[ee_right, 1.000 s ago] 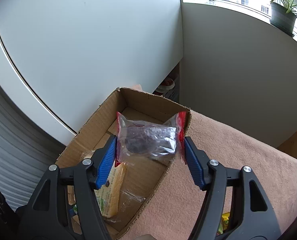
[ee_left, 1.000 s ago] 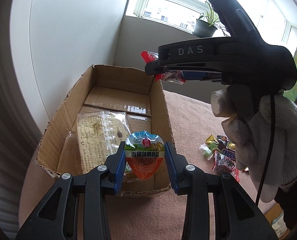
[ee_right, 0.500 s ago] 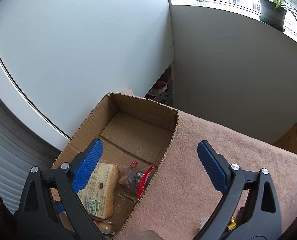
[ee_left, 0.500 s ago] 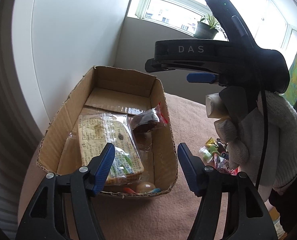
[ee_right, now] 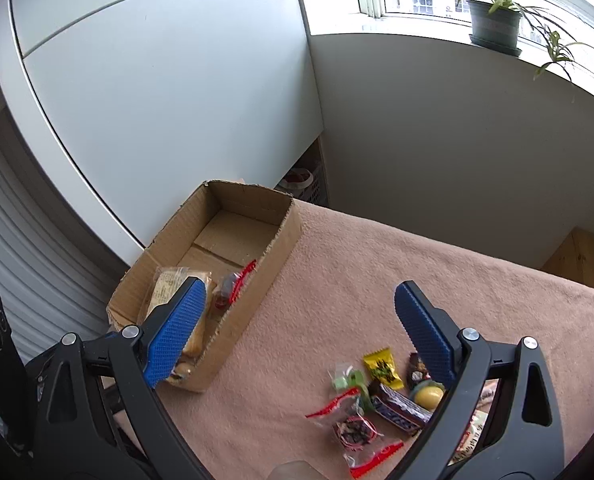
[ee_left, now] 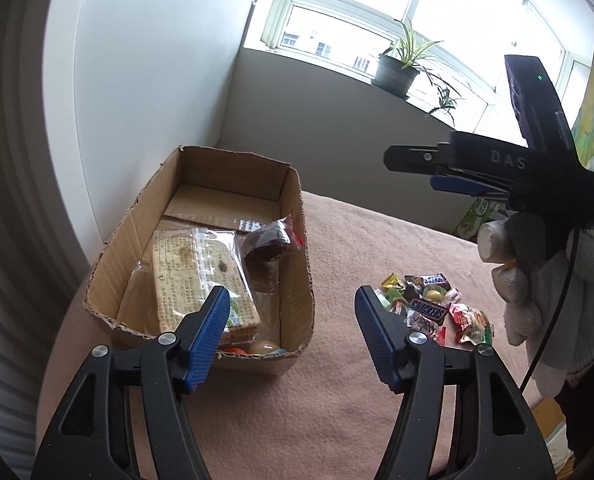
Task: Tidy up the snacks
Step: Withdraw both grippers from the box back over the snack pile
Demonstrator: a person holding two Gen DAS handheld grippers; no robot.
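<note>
**Snacks split between the box and a pile on the blanket**

Snacks first, from my left wrist camera: the cardboard box (ee_left: pixel 201 248) sits on the pinkish blanket (ee_left: pixel 357 240) and holds a clear-wrapped cracker pack (ee_left: pixel 195 268), a dark snack in a red-edged bag (ee_left: pixel 269 240) leaning against the box's right wall, and a little sealed cup (ee_left: pixel 263 347) down at the near end. My left gripper (ee_left: pixel 293 320) hangs over the box's near right corner with its jaws apart and nothing between them. Off to the right on the blanket is the loose candy pile (ee_left: pixel 433 304), two Snickers minis in there. My right gripper (ee_left: pixel 457 176) shows side-on above the pile, held in my gloved hand (ee_left: pixel 537 280). A potted plant (ee_left: pixel 397 72) sits on the windowsill.

Right wrist camera: my right gripper (ee_right: pixel 301 328) is spread really wide and gripping nothing. The box (ee_right: pixel 273 256) is off to the left behind the left finger, cracker pack (ee_right: pixel 169 284) and red-edged bag (ee_right: pixel 233 286) visible inside. The candy pile (ee_right: pixel 377 396) lies just below the right finger, with a yellow wrapper (ee_right: pixel 381 366), a round yellow sweet (ee_right: pixel 429 396) and a red-edged bag of dark bits (ee_right: pixel 355 434) nearest me.
</note>
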